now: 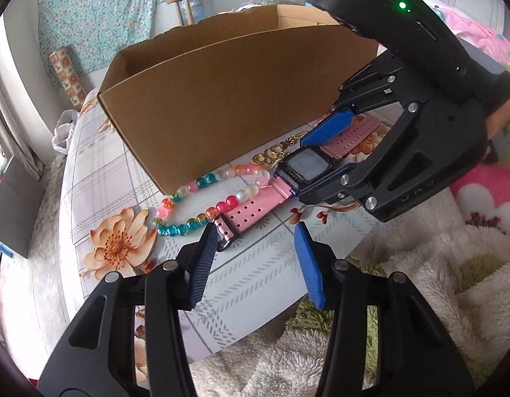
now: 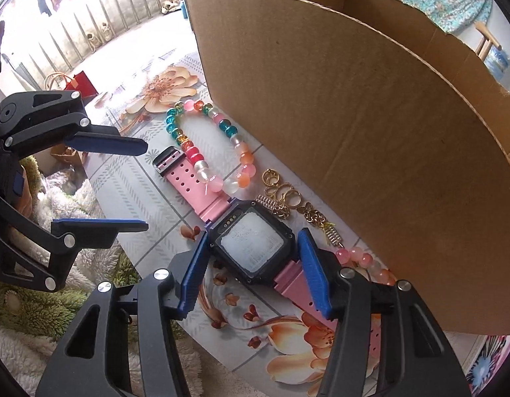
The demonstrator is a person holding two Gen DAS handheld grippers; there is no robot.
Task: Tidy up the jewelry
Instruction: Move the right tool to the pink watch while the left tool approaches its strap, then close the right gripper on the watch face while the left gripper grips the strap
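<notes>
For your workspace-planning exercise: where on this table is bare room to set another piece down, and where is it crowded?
Free: the tablecloth left of the cardboard box, beyond the printed flower, and the near strip in front of the pink watch, toward the fluffy blanket. Crowded: the band along the box front, where bead bracelet, gold trinkets, watch and both grippers sit.

Right gripper straddles the pink watch, blue pads flanking its dark case, contact unclear. The bead bracelet loops beside the strap, gold trinkets against the cardboard box. Left gripper hovers, jaws parted, near the buckle.
</notes>
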